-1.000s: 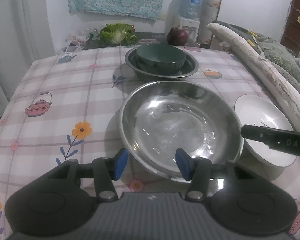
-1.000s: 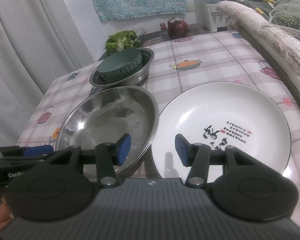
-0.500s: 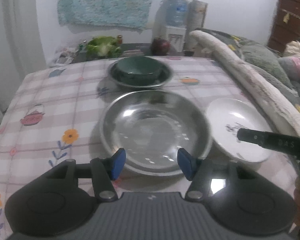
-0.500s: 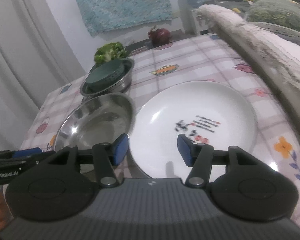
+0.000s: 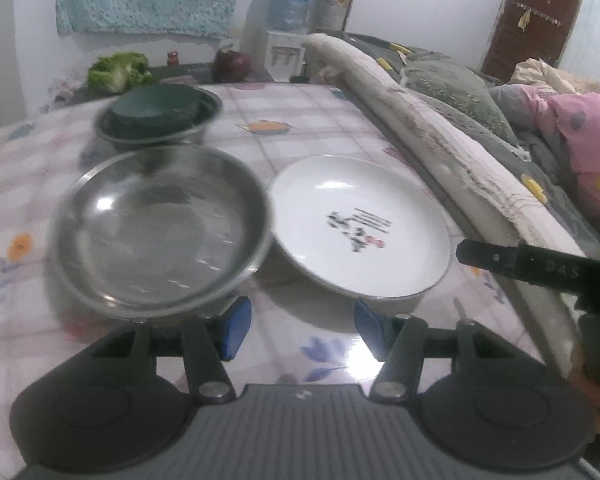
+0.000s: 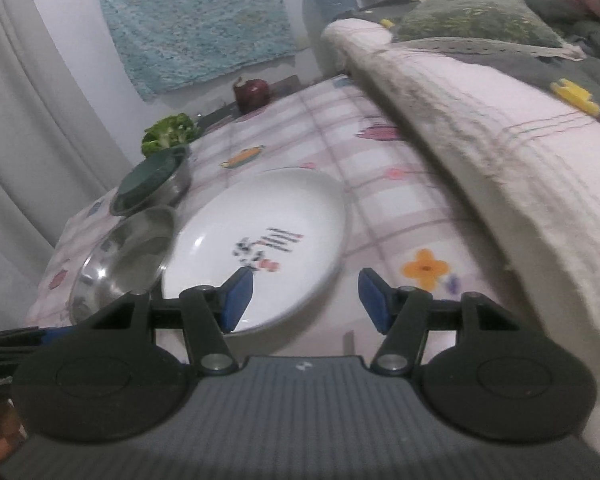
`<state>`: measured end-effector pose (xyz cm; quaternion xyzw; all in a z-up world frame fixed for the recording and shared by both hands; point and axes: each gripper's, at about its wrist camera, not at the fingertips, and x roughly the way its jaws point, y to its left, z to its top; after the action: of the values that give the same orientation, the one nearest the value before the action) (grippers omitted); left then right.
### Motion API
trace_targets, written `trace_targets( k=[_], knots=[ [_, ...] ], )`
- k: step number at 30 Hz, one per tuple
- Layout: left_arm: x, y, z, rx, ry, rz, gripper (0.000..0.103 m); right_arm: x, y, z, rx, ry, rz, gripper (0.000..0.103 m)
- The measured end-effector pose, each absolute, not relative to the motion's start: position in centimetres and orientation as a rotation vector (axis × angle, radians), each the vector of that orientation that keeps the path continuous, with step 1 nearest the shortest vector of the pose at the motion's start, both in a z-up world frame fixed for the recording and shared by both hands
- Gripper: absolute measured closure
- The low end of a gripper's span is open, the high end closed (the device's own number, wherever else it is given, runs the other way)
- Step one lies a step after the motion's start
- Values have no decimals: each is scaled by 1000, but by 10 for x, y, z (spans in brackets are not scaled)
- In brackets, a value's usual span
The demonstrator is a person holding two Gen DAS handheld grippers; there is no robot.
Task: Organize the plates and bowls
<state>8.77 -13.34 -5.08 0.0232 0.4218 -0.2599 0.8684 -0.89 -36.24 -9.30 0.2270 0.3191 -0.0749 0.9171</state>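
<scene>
Both views have swung rightward since the earlier frames; the right tool (image 6: 306, 300) has just been widening, nothing between its pads. Left tool (image 5: 300, 326) stands apart, empty, low centre. Beyond it on the worktop (image 5: 324, 112): empty steel bowl (image 5: 160, 228) at left, white plate (image 5: 360, 224) beside it. Farthest, upper left, a green bowl (image 5: 156, 110) sits inside a steel basin (image 5: 208, 114).

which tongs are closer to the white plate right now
Right. The right tongs sit at the white plate's near rim, one pad over its edge. The left tongs hover short of the plate, over bare cloth between it and the steel bowl.
</scene>
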Motion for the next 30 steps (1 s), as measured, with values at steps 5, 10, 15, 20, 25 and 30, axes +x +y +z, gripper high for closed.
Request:
trace_targets(
  k=[5, 10, 15, 20, 25, 30],
  knots=[
    [90, -150, -62, -39, 906, -539, 44, -13, -386, -90, 454, 658, -161, 45],
    [96, -156, -71, -86, 887, -480, 44, 4, -398, -87, 411, 659, -126, 45],
    [104, -163, -81, -63, 872, -419, 45, 36, -398, -92, 353, 664, -59, 45],
    [111, -168, -89, -69, 873, -423, 48, 71, -400, -103, 311, 689, -31, 54],
    [118, -169, -95, -82, 877, -433, 57, 102, -404, -117, 280, 732, -29, 71],
    [119, -173, -99, -43, 848, -437, 61, 117, -407, -128, 295, 751, -17, 77]
  ],
)
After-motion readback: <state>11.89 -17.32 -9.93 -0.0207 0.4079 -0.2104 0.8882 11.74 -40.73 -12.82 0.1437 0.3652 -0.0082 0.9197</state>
